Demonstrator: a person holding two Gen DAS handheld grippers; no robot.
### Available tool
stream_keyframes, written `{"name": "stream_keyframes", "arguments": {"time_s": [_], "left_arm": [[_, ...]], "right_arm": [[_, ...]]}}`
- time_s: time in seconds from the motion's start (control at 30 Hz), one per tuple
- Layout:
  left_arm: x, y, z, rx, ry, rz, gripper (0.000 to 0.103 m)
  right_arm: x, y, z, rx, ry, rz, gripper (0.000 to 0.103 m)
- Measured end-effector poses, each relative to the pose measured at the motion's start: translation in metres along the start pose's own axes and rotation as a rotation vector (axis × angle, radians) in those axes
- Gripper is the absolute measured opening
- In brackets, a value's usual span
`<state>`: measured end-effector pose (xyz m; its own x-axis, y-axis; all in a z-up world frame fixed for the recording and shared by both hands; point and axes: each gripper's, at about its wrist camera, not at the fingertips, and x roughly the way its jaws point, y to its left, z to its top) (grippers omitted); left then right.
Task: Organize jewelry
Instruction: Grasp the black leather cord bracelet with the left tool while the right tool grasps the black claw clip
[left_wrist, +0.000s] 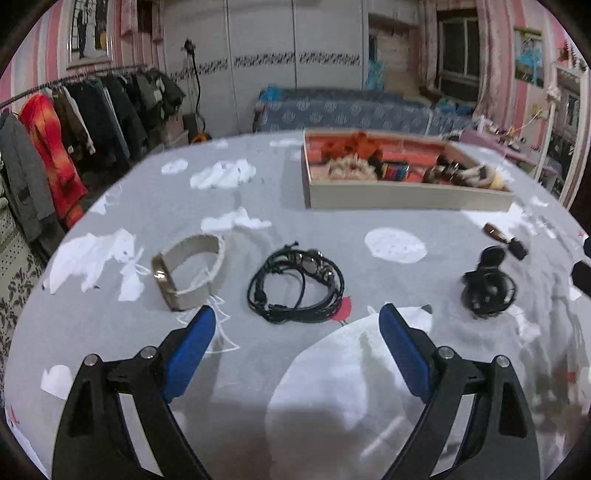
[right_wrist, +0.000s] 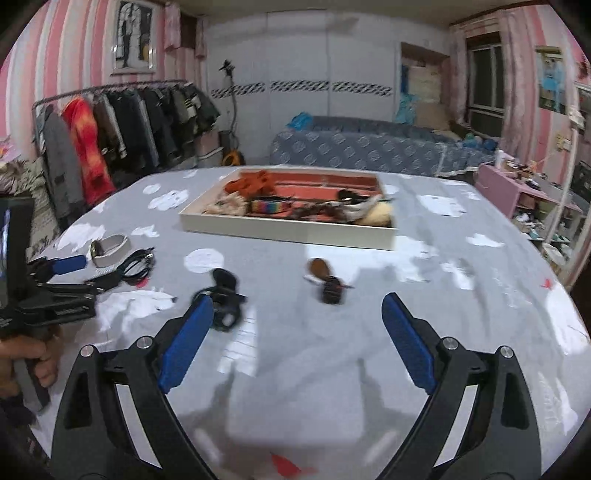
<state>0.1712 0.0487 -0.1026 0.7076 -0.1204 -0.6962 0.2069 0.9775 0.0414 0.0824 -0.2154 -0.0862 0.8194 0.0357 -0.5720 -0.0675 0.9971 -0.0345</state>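
Both your tongs, left tongs (left_wrist: 297, 317) and right tongs (right_wrist: 297, 308), are spread wide and empty above the desk (left_wrist: 369, 387). Just ahead of the left lies the black cord bracelet (left_wrist: 295, 286), probably light and floppy; pinch its bundled strands. Beside it, the white cuff bracelet (left_wrist: 192, 271) looks stiffer. Beyond waits the jewelry tray (left_wrist: 406, 195).

No readable text, labels, brands or numbers anywhere in view.

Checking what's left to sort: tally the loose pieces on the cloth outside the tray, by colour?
White/beige: 1, wide cuff bracelet
Black: 2, cord bracelet bundle, smaller black piece
Brown and black: 1, small piece
Total: 4
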Motion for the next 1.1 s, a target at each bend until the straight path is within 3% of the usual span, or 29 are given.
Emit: {"name": "stream_keyframes", "arguments": {"time_s": [0.1, 0.37, 0.53, 0.77, 0.83, 0.87, 0.9, 0.93, 1.1], "left_arm": [[0.016, -0.005, 0.004, 0.012, 0.068, -0.029, 0.088], [0.037, 0.005, 0.014, -0.059, 0.113, -0.040, 0.088], [0.049, 0.005, 0.016, -0.073, 0.139, -0.040, 0.088], [0.054, 0.003, 0.018, -0.060, 0.149, -0.040, 0.087], [0.053, 0.004, 0.018, -0.066, 0.145, -0.045, 0.081], [0.053, 0.004, 0.018, -0.069, 0.138, -0.043, 0.071], [0.051, 0.006, 0.018, -0.077, 0.131, -0.036, 0.064], [0.051, 0.007, 0.018, -0.082, 0.128, -0.038, 0.063], [0.046, 0.010, 0.017, -0.106, 0.105, -0.055, 0.043]], "right_arm": [[0.028, 0.014, 0.005, -0.011, 0.061, 0.024, 0.091], [0.076, 0.042, 0.008, -0.039, 0.171, 0.042, 0.088], [0.089, 0.045, 0.013, -0.056, 0.190, 0.027, 0.082], [0.107, 0.052, 0.016, -0.086, 0.229, 0.071, 0.075], [0.111, 0.052, 0.017, -0.081, 0.246, 0.094, 0.067], [0.112, 0.052, 0.017, -0.081, 0.251, 0.101, 0.060], [0.114, 0.052, 0.016, -0.081, 0.260, 0.101, 0.040], [0.116, 0.051, 0.015, -0.079, 0.268, 0.099, 0.036], [0.108, 0.046, 0.017, -0.051, 0.228, 0.121, 0.036]]}}
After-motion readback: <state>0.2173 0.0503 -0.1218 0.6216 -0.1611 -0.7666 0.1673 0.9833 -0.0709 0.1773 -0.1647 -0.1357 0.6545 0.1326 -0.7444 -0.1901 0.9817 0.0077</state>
